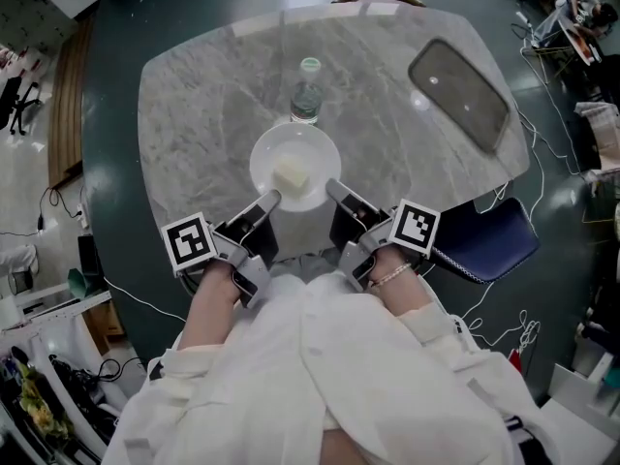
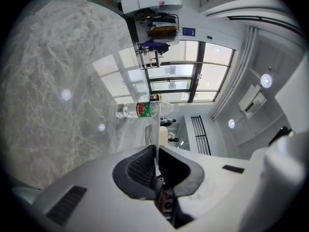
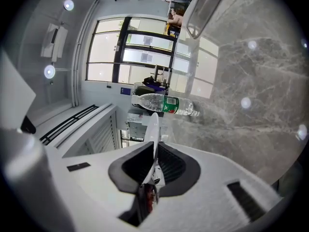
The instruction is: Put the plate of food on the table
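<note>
The left tool [image 2: 155,151] has its dark ribbed pads pressed narrow on the thin rim of a white round plate [image 2: 155,129], which runs edge-on between them. The right tool [image 3: 155,153] is closed the same way on the opposite rim of the plate [image 3: 153,125].

From the head view, the left tool [image 1: 270,200] grips the plate's near-left rim and the right tool [image 1: 333,189] its near-right rim. The plate [image 1: 317,151] sits level over the near edge of the grey marble tabletop [image 1: 194,105], about midway along it. Whether it rests on the marble or hangs just above it cannot be told.

A pale yellowish block of food [image 1: 291,174] lies at the plate's centre. Just beyond the plate's far rim, towards the tabletop's middle, stands a clear plastic water bottle with a green cap [image 1: 307,90]. A dark, rounded rectangular tray [image 1: 460,93] lies near the far right corner. A blue chair seat [image 1: 489,242] shows below the right edge.
</note>
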### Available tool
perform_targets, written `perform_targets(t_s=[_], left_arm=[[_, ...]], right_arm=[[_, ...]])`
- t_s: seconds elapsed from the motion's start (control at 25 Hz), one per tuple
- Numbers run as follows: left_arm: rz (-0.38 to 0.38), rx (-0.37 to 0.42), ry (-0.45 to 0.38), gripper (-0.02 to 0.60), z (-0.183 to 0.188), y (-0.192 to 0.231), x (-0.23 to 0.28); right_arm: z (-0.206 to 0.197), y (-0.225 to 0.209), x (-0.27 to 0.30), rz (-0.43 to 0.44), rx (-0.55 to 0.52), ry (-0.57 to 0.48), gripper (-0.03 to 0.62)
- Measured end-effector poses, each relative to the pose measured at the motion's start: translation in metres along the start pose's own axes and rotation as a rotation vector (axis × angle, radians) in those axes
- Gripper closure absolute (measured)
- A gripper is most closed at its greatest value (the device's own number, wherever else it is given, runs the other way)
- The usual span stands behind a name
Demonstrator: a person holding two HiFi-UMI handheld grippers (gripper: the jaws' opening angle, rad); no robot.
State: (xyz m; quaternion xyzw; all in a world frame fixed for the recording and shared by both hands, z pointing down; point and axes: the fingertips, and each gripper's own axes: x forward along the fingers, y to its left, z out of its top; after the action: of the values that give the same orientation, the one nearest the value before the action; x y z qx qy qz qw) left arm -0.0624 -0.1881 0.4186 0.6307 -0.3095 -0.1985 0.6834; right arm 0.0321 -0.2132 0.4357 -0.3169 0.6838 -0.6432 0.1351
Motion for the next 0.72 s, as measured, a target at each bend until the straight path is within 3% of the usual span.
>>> perform_targets(t_s=[0.56,0.72], left_arm=[[0.091,0.105,0.062,0.554,0.001,0.035,0.025],[0.116,0.096,0.061,0.554,0.001,0.052,0.028]], right_arm=[[0.005,-0.04,0.004,-0.127,-0.043,0.02,0.58],[0.002,-0.056,0.006,-0.177,-0.027,0.03,0.58]])
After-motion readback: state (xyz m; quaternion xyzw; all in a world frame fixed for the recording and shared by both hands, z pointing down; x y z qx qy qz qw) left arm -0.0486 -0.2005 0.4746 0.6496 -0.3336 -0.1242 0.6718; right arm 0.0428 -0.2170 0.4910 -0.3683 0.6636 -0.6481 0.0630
